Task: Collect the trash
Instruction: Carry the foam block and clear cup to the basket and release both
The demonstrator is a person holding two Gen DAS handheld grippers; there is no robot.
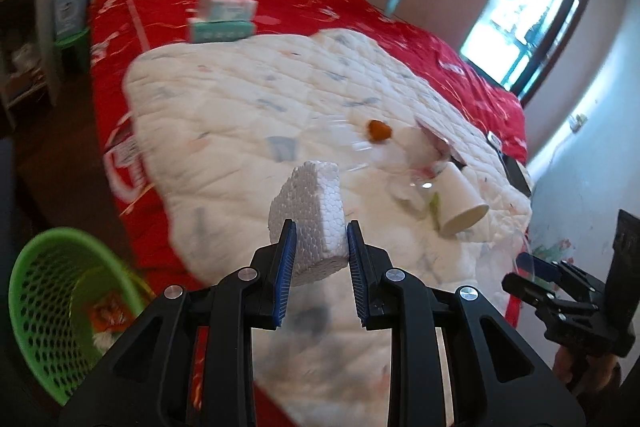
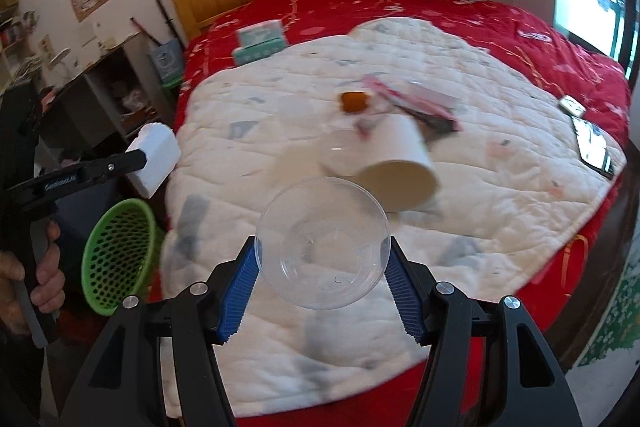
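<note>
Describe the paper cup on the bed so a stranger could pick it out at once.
Start at the bed's white quilt spread over the red cover. Near the quilt's middle is a small heap of litter, and the paper cup lies tipped on its side at the heap's near edge. It is the only plain white cup there, its open mouth facing the foot of the bed, next to an orange scrap and pink wrappers.

Bed carries white quilt, paper cup, tissue boxes.
</note>
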